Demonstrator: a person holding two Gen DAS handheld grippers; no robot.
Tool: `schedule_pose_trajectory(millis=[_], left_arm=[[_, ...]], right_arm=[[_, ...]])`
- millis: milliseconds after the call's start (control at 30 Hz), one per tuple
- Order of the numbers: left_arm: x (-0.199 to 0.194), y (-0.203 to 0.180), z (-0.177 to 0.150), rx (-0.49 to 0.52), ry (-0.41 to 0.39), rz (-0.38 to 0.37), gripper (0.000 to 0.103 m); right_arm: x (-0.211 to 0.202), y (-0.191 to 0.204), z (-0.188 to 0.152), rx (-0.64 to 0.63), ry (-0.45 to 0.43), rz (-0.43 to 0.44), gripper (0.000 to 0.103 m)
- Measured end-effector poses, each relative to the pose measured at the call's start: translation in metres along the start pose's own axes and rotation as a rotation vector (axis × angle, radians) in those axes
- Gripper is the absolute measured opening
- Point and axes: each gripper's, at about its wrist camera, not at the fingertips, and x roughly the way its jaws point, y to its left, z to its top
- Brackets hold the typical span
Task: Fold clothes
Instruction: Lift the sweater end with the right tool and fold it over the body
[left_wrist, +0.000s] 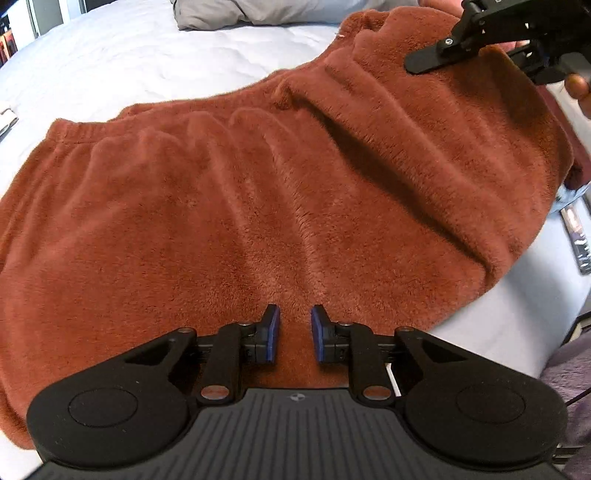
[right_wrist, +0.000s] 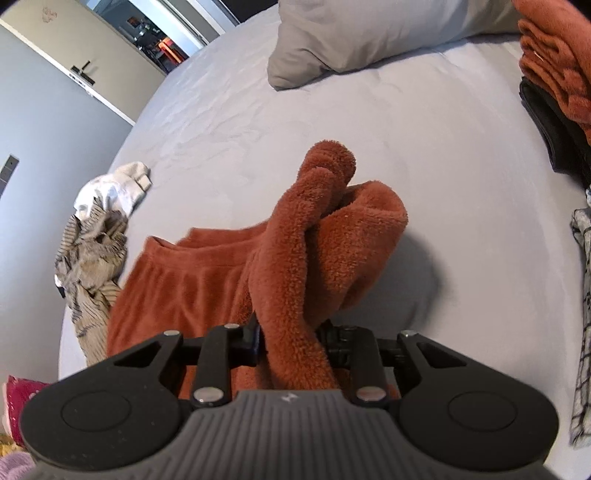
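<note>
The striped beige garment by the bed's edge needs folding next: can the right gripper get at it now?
Probably not yet: the right gripper is shut on the rust fleece garment, which must go first. The striped garment itself lies uncovered.

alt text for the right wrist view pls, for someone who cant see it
The right gripper has its jaws shut on a bunched fold of rust-brown fleece garment, lifted above a grey bed. A grey pillow lies beyond, crumpled clothes at left.

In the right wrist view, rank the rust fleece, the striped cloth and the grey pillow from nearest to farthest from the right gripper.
1. Rust fleece: clamped in the right gripper.
2. Striped cloth: left, on the bed.
3. Grey pillow: far end, top.
</note>
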Motion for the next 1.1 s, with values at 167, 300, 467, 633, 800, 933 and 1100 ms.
schedule_pose_trajectory(millis=[167, 300, 467, 633, 800, 933, 1100], left_arm=[[-0.061, 0.03, 0.012, 0.018, -0.055, 0.029, 0.017], [-0.105, 0.079, 0.011, 0.018, -0.08, 0.14, 0.017], [-0.131, 0.157, -0.009, -0.131, -0.134, 0.218, 0.017], [-0.132, 0.204, -0.026, -0.244, -0.146, 0.215, 0.017], [-0.134, 0.225, -0.037, -0.288, -0.152, 0.175, 0.017], [-0.136, 0.23, -0.039, -0.303, -0.166, 0.159, 0.017], [-0.136, 0.237, -0.039, -0.317, -0.173, 0.163, 0.017]], right_arm=[[-0.013, 0.032, 0.0, 0.01, -0.021, 0.002, 0.03], [-0.019, 0.07, -0.001, -0.008, -0.033, 0.016, 0.029], [-0.005, 0.142, 0.001, -0.079, -0.03, 0.017, 0.029], [0.039, 0.218, -0.009, -0.163, 0.017, 0.021, 0.029], [0.103, 0.274, -0.03, -0.238, 0.09, -0.033, 0.029], [0.155, 0.297, -0.05, -0.265, 0.149, -0.06, 0.029], [0.187, 0.317, -0.073, -0.333, 0.195, -0.109, 0.033]])
